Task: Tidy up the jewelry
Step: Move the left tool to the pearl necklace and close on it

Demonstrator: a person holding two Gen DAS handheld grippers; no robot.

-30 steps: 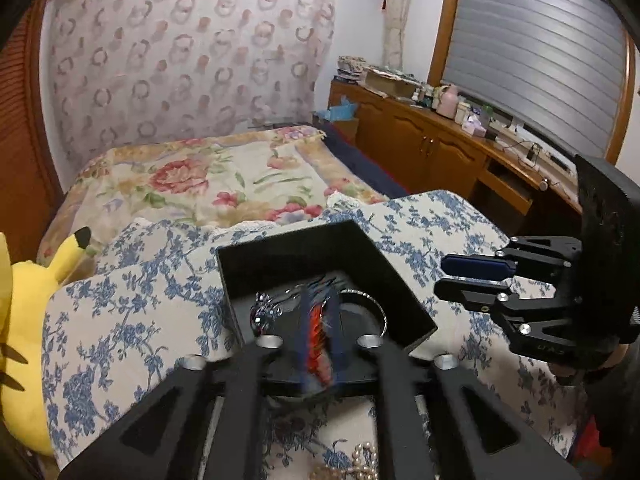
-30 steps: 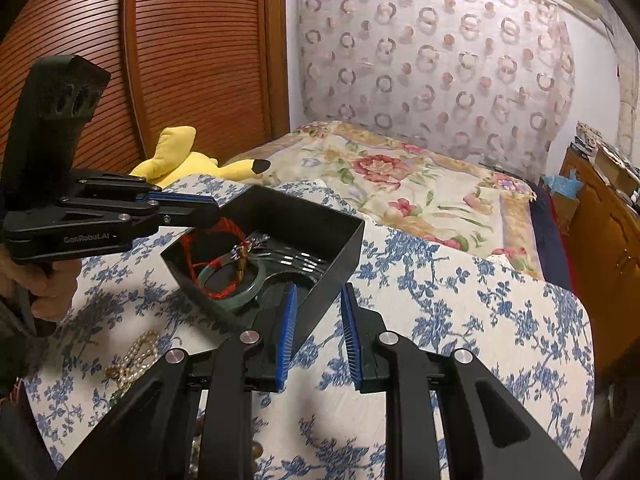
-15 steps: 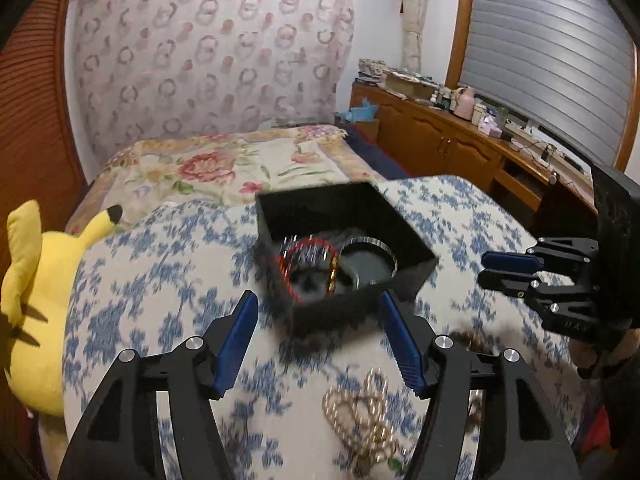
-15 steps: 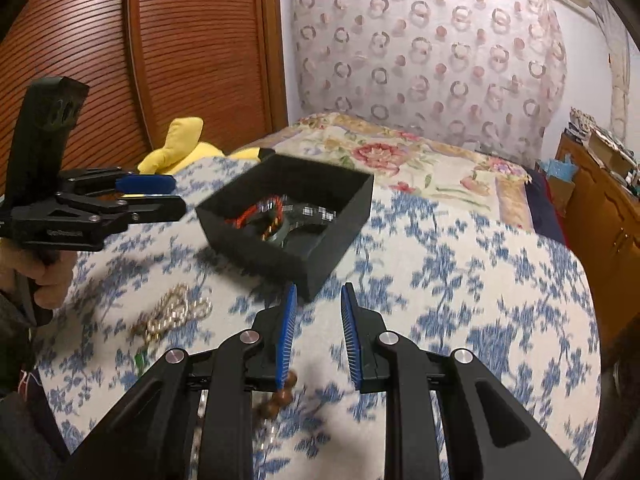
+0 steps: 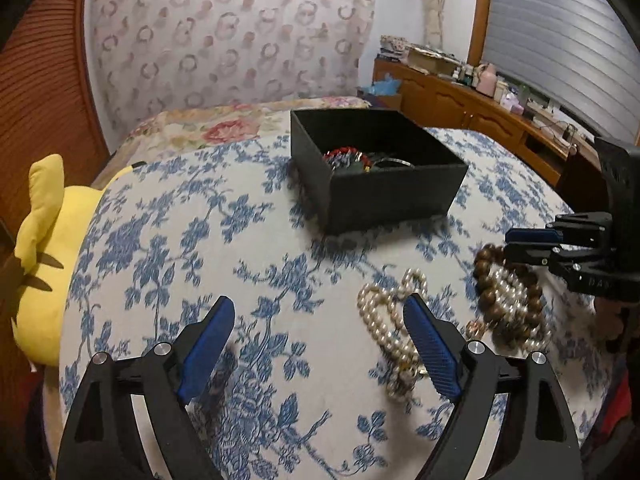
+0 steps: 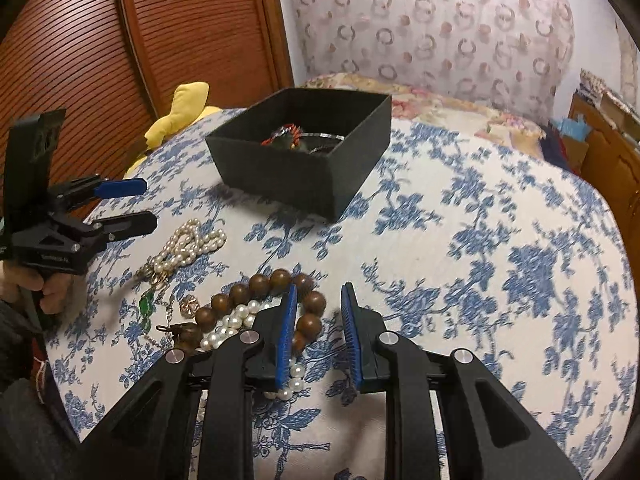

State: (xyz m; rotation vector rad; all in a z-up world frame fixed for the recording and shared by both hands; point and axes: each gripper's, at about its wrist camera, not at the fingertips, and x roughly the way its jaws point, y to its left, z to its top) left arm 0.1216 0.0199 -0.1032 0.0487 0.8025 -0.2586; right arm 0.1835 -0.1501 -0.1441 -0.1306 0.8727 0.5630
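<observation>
A black open box (image 5: 384, 176) (image 6: 304, 164) stands on the blue-flowered cloth and holds a red cord bracelet (image 5: 344, 155) and other pieces. A cream pearl necklace (image 5: 390, 320) (image 6: 188, 246) lies loose just left of my left gripper's right finger. My left gripper (image 5: 320, 348) (image 6: 132, 206) is wide open and empty above the cloth. A brown wooden bead bracelet (image 6: 276, 300) (image 5: 508, 304) lies over white pearls (image 6: 232, 326). My right gripper (image 6: 318, 332) (image 5: 520, 242) is slightly open and empty, its left finger over the brown beads.
A green pendant on a thin chain (image 6: 145, 307) and a small gold piece (image 6: 189, 305) lie by the beads. A yellow plush toy (image 5: 44, 256) sits at the cloth's left edge. A bed (image 5: 224, 124) and a wooden sideboard (image 5: 472, 108) lie beyond.
My left gripper let go of the red bracelet into the box, opened wide and drew back toward the pearl necklace. My right gripper drew back and lowered over the brown beads.
</observation>
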